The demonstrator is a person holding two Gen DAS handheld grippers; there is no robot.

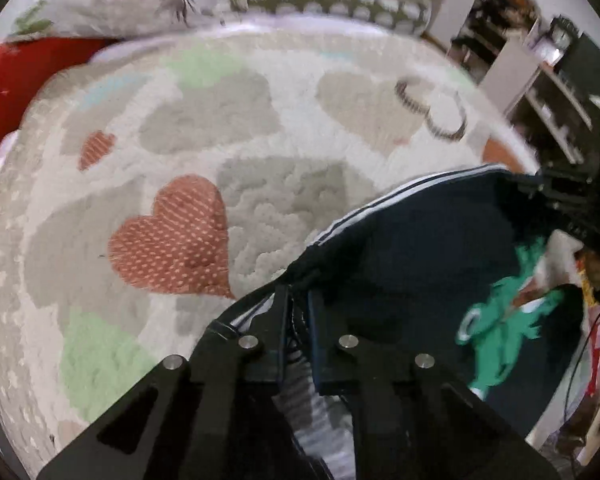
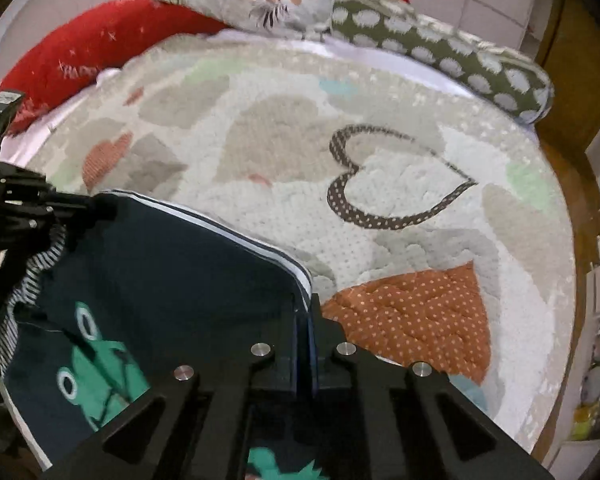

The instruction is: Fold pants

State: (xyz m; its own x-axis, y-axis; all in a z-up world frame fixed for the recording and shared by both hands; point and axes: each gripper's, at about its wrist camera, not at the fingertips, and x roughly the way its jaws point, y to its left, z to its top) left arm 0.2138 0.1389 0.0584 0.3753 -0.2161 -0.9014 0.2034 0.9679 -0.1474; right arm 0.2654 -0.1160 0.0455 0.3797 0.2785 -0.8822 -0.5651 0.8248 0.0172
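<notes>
Gripping one corner each, the two black two-finger grippers hold a pair of dark navy pants [image 1: 412, 248] with a green frog print and white side stripes stretched between them above a quilted cream bedspread [image 1: 204, 120] patterned with grey, green and dotted orange hearts. The left gripper [image 1: 298, 316] has its fingers pressed together on the striped, gathered edge of the fabric, with a black-and-white striped lining showing just beneath. The right gripper [image 2: 310, 320] is likewise pinched shut on the white-piped edge at the other end of the cloth. In each wrist view the opposite gripper is visible at the far corner of the garment, clamped on it.

The pants hang as a taut sheet between the two grips, the green frog print [image 2: 96, 372] facing the cameras.

Along the far edge of the bedspread lie a red plush cushion [image 2: 100, 52], a grey floral pillow [image 2: 268, 0] and an olive bolster with white spots [image 2: 452, 52]. Shelving [image 1: 548, 92] stands beyond the bed; its contents are too blurred to identify.
</notes>
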